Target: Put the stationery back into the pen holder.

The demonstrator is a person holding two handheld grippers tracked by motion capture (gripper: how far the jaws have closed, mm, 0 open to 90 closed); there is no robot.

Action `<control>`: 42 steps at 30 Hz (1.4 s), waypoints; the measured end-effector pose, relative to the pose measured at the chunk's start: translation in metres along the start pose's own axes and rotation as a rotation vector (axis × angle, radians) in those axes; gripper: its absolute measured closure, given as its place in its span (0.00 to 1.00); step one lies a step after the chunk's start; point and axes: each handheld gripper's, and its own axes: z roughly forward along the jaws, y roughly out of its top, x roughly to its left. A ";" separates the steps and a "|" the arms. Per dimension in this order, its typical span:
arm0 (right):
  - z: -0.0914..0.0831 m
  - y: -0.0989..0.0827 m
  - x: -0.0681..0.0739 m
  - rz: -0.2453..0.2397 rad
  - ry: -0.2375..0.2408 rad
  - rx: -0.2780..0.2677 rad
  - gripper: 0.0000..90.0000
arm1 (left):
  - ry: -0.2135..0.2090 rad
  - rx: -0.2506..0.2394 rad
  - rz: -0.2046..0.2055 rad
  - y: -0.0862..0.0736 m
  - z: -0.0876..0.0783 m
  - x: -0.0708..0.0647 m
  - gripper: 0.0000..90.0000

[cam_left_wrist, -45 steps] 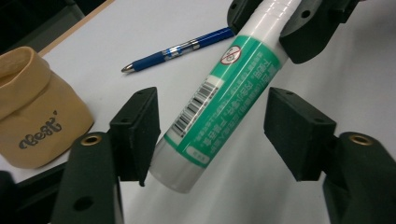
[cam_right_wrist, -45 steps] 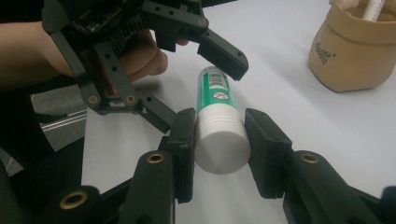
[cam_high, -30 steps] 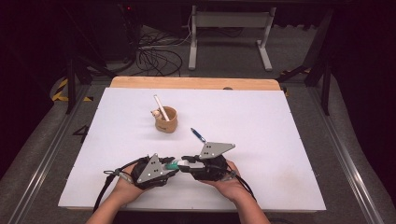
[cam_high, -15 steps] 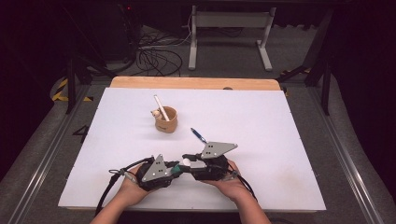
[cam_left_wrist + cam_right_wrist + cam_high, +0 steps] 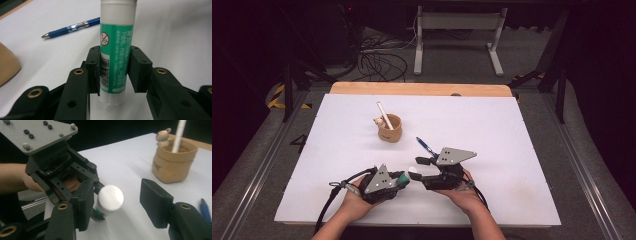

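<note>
Black two-finger grippers: left gripper (image 5: 404,178), right gripper (image 5: 418,167); grey triangular plates, brass rivets, black cables.

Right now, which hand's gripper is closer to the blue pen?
The right. The right gripper sits just below the pen, nearly touching. The left gripper is farther away, holding the glue stick.

White table (image 5: 522,150) carries a tan cup (image 5: 390,128) and blue pen (image 5: 426,147).

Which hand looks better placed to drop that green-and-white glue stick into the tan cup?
Probably the left. The left gripper is clamped on the green-and-white glue stick, while the right gripper has just been opening, its jaws apart around the white cap. The tan cup sits just ahead.
</note>
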 end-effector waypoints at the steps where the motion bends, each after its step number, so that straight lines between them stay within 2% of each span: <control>1: -0.001 0.000 -0.001 0.002 -0.007 -0.004 0.48 | 0.007 -0.005 -0.010 0.000 0.000 0.001 0.73; 10: -0.012 -0.003 -0.012 -0.004 -0.037 -0.030 0.33 | 0.038 -0.020 -0.037 0.000 0.000 0.004 0.73; 17: -0.023 -0.004 -0.019 -0.009 -0.098 -0.056 0.29 | 0.055 -0.049 -0.074 0.001 -0.003 0.012 0.73; 24: -0.036 -0.004 -0.024 -0.004 -0.153 -0.080 0.20 | 0.086 -0.068 -0.096 0.005 -0.005 0.018 0.73; 26: -0.039 -0.004 -0.026 -0.001 -0.165 -0.083 0.18 | 0.093 -0.078 -0.113 0.005 -0.004 0.022 0.73; 34: -0.048 -0.004 -0.031 0.000 -0.211 -0.098 0.15 | 0.114 -0.105 -0.142 0.011 -0.002 0.033 0.73; 42: -0.051 -0.004 -0.032 -0.001 -0.223 -0.108 0.15 | 0.131 -0.141 -0.169 0.018 -0.004 0.047 0.73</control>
